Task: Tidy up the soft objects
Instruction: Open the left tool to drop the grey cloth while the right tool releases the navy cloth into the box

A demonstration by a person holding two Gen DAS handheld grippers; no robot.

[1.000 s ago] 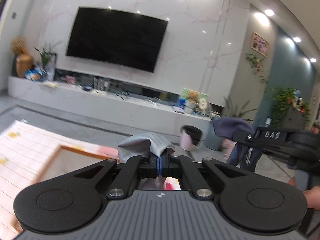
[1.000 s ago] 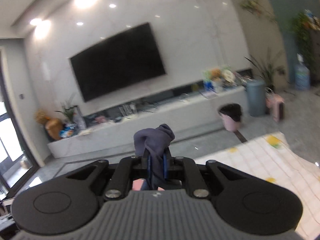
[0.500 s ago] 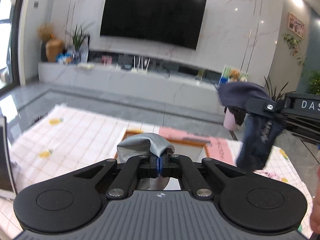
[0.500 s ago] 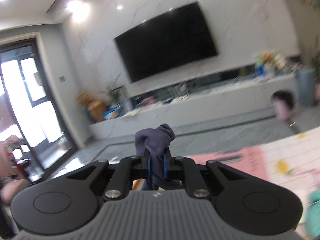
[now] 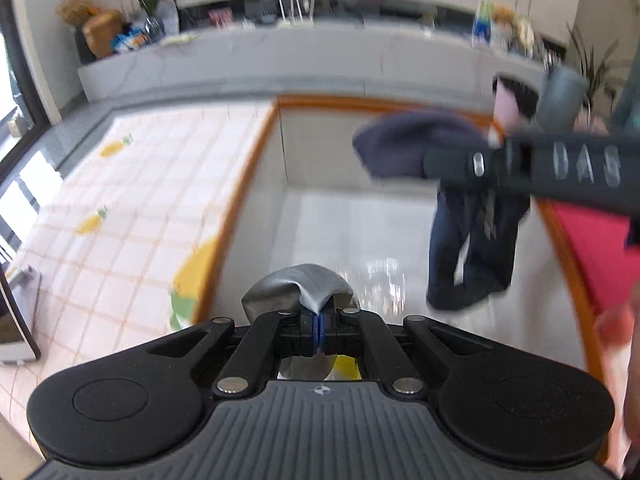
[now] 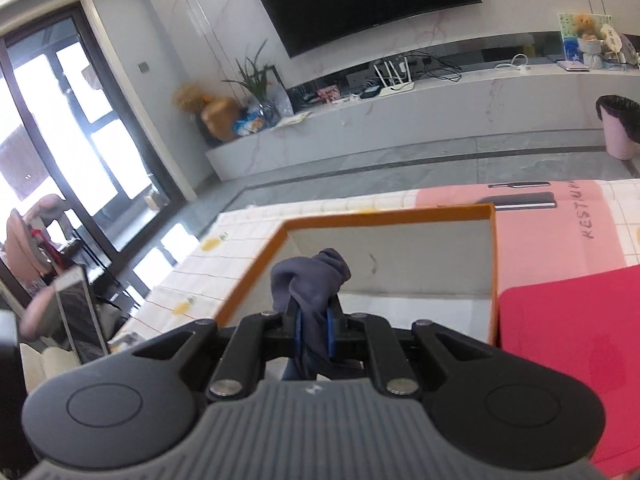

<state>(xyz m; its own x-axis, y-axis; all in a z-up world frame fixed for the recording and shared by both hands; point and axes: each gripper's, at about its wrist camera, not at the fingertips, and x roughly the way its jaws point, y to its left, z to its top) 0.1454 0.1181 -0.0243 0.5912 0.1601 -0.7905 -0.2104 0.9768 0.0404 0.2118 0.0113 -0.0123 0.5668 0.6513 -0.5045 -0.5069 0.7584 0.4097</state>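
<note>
- Both grippers are loaded right now. The left gripper [image 5: 319, 326] has its jaws pinched fully together on a grey cloth [image 5: 298, 286], which bunches up just above and ahead of the jaw tips.
- The right gripper [image 6: 313, 334] has its jaws nearly closed, with only the thickness of a dark blue garment [image 6: 310, 280] between them. In its own view you just get a wad of fabric sitting on top of the jaws.
- Straight ahead of and below both sets of jaws is the orange-rimmed box [image 5: 256, 152] with white walls, sitting on the table [image 5: 132, 184] with a checked fruit-print cloth over it. Looks to me like the step in hand is dropping both pieces into that box.
- To do it well, I'd get each bundle fully past the rim and low over the box floor before letting the jaws go, so nothing drapes over the orange edge. The blue one hangs long, so its tail should land first, then release.
- I'd also keep the two grippers apart inside the box so the cloths don't tangle.
- View differences: the left wrist view is the only one showing the right gripper [image 5: 520, 168] from the side, with the blue garment [image 5: 468, 248] dangling way below its jaws, down inside the box. It's pretty blurred though.
- The right wrist view is sharper and shows the box's far wall, a red sheet [image 6: 568, 360] just right of the jaws and a pink paper [image 6: 552, 236] beyond it. The grey cloth and left gripper aren't in it at all.
</note>
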